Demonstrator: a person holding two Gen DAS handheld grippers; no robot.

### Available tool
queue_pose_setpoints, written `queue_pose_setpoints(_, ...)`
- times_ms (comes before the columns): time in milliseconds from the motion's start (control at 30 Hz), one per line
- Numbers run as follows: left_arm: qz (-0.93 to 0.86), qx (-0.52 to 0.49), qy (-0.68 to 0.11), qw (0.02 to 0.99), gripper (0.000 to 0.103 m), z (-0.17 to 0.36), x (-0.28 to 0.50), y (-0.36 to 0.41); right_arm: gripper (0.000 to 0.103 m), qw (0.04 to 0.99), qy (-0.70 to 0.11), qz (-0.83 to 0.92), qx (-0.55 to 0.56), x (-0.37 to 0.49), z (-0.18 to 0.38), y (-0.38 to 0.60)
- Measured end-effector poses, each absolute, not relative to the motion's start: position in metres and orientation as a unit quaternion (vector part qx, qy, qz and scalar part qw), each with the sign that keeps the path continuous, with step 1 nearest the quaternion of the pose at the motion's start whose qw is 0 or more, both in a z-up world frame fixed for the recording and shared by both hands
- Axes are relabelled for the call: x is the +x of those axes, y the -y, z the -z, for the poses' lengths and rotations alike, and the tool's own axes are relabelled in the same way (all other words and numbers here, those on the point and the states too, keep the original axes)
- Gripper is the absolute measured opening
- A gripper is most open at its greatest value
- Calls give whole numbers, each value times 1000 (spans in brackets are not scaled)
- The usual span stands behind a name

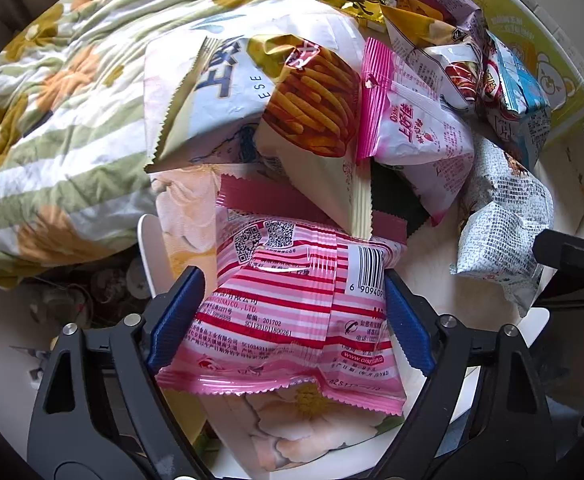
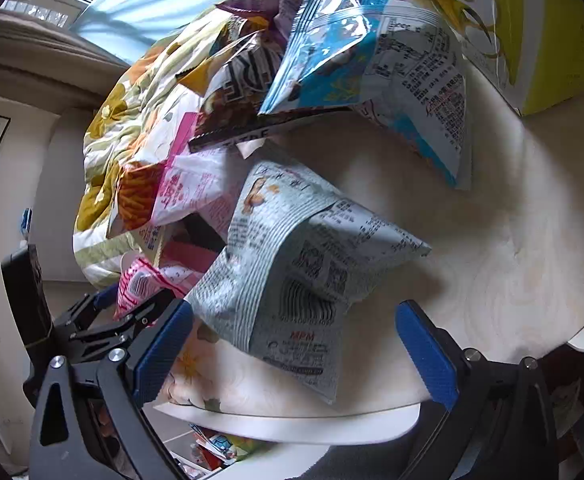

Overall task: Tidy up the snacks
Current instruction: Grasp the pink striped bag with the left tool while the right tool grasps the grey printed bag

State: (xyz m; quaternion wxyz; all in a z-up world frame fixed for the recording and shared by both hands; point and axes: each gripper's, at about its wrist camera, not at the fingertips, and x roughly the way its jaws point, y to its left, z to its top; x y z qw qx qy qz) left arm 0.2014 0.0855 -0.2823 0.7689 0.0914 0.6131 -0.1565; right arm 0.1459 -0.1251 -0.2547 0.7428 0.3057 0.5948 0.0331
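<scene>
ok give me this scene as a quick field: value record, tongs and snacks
left tongs: closed around the pink striped snack packet
right tongs: open, straddling the grey snack packet, not gripping
surface: white table with floral mat
pile: fries packet, pink-white packet, blue packet
backdrop: floral quilt, yellow box

About nine snack bags lie piled beside one yellow box, near one flowery blanket.
</scene>
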Motion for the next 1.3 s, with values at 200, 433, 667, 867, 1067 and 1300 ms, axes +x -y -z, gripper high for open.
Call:
queue_pose_setpoints(200, 154, 61, -628, 761, 80, 293, 197, -84, 101, 739, -595, -32, 314, 151, 261, 130)
queue_pose_setpoints(433, 143, 29, -624, 768, 71, 292, 188, -93, 101, 738, -597, -33, 314, 155, 270, 130)
queue_pose_setpoints(667, 137, 4, -631, 764, 71, 293, 173, -100, 101, 740, -599, -33, 303, 156, 270, 124)
queue_pose_setpoints(867, 133, -15, -633, 762, 71, 293, 157, -99, 93, 750, -598, -25, 281, 159, 269, 120)
queue_pose_setpoints(1067, 134, -33, -635, 760, 71, 293, 155, -103, 71, 756, -598, -34, 266, 160, 262, 116)
queue_pose_setpoints(1300, 141, -39, -629, 764, 71, 285, 149, -100, 47, 771, -583, -46, 252, 157, 246, 119)
